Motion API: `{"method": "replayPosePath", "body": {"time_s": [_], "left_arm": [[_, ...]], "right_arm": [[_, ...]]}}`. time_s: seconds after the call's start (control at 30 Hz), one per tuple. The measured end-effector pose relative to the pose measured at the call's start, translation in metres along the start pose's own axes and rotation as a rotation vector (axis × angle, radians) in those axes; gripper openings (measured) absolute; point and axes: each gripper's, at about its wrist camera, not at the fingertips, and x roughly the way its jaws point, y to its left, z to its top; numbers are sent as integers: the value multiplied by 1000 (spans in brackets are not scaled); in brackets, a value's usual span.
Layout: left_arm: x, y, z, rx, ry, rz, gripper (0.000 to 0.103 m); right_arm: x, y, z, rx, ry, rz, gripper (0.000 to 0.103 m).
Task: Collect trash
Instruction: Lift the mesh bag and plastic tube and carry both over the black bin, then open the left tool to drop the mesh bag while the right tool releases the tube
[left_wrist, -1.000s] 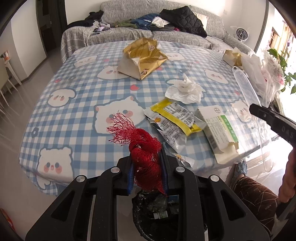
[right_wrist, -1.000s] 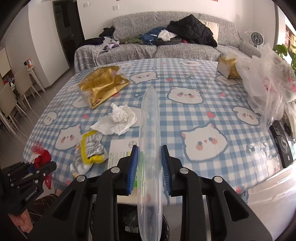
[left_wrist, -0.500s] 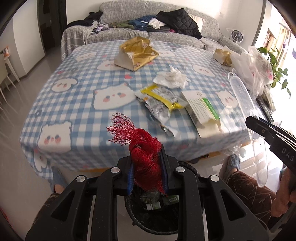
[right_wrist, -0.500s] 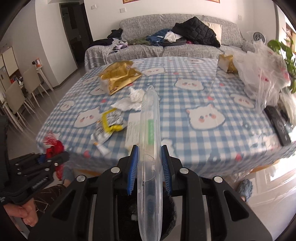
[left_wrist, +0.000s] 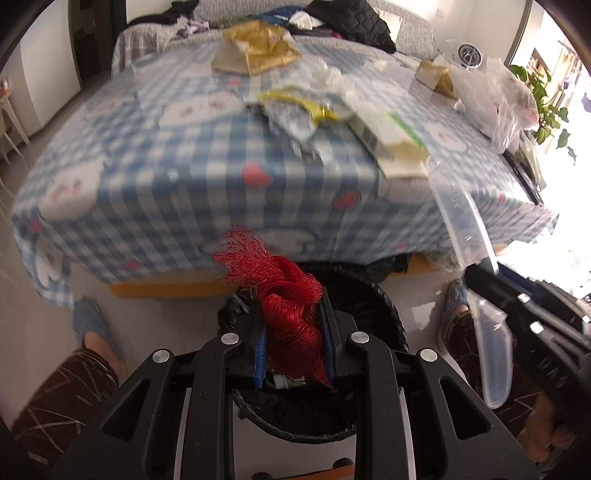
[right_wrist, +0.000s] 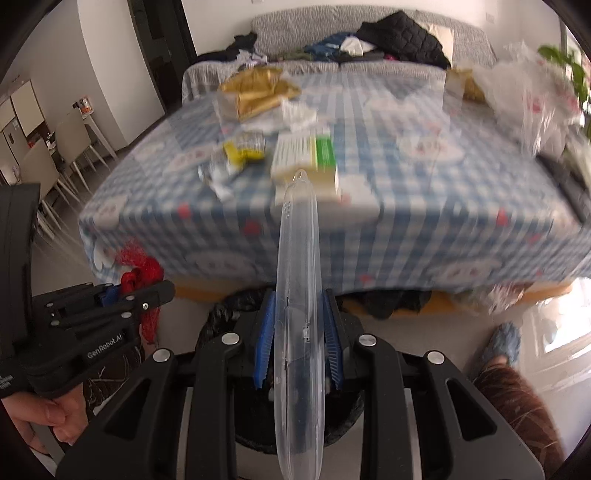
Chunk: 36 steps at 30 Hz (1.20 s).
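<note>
Your left gripper (left_wrist: 294, 345) is clamped on a bunched red mesh bag (left_wrist: 284, 295), the blue pads (left_wrist: 260, 350) pressing on both sides of it while its frayed end sticks up and to the left above the jaws. Right below and just beyond those fingers sits the black-lined trash bin (left_wrist: 373, 295) on the floor, in front of the table's hanging checked cloth (left_wrist: 207, 184).

Your right gripper (right_wrist: 297, 339) is closed narrowly on a long clear plastic case (right_wrist: 297, 258), which stands up between the pads and runs down past them toward the camera. The same bin (right_wrist: 229, 306) lies directly under this gripper too, mostly hidden by the fingers. From the right wrist view your left gripper (right_wrist: 122, 291) shows off to the left with the red mesh in it.

More trash lies beyond both grippers on the tabletop: a gold bag (right_wrist: 255, 90), crumpled tissue (right_wrist: 295, 110), a yellow wrapper (right_wrist: 240, 149) and a white-and-green box (right_wrist: 306, 155).
</note>
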Motion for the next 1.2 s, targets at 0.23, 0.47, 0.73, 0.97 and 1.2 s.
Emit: {"method": "replayPosePath", "body": {"time_s": [0.23, 0.47, 0.73, 0.97, 1.2], "left_arm": [[25, 6, -21, -19, 16, -17, 22], [60, 6, -41, -9, 22, 20, 22], [89, 7, -50, -27, 48, 0, 22], [109, 1, -58, -28, 81, -2, 22], [118, 0, -64, -24, 93, -4, 22]], "right_arm": [[34, -2, -31, 15, 37, -20, 24], [72, -7, -52, 33, 97, -28, 24], [95, -10, -64, 36, 141, -49, 24], [103, -14, -65, 46, 156, -51, 24], [109, -17, -67, 56, 170, -65, 24]]}}
